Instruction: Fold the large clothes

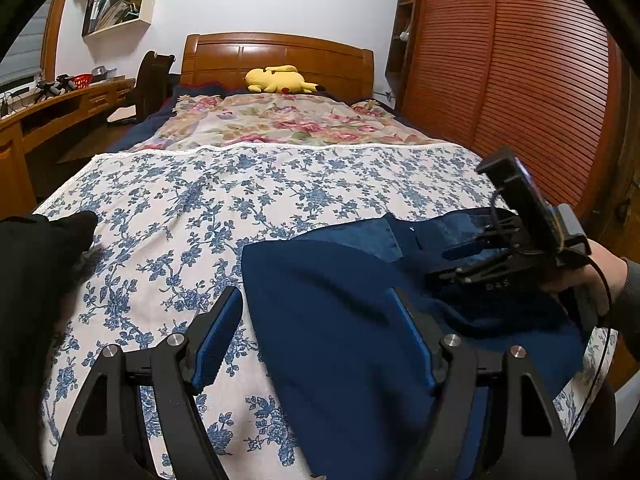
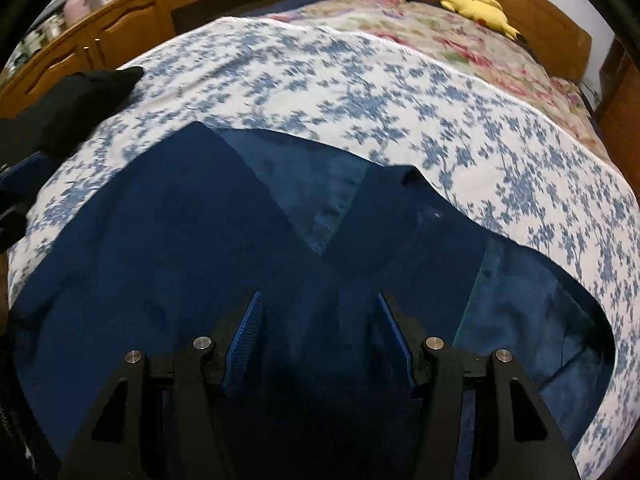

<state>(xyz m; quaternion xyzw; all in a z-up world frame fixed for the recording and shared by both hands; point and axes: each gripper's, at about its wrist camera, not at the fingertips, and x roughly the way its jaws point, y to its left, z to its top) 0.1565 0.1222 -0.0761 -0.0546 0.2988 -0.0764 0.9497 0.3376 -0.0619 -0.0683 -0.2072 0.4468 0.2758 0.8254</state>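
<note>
A dark blue garment (image 1: 340, 312) lies partly folded on the blue-flowered bedspread (image 1: 240, 192), with lighter inner fabric showing along its far edge (image 2: 304, 184). My left gripper (image 1: 316, 300) is open over the garment's left edge, its left finger above the bedspread and its right finger above the cloth. My right gripper (image 2: 318, 300) is open just above the middle of the garment (image 2: 180, 240), holding nothing. It also shows in the left wrist view (image 1: 480, 256), low over the garment's right side.
A black garment (image 1: 44, 256) lies at the bed's left edge. A yellow plush toy (image 1: 280, 79) rests by the wooden headboard (image 1: 280, 52) on a pink-flowered quilt (image 1: 280, 120). A wooden desk (image 1: 60, 112) stands left, a louvred wardrobe (image 1: 520, 80) right.
</note>
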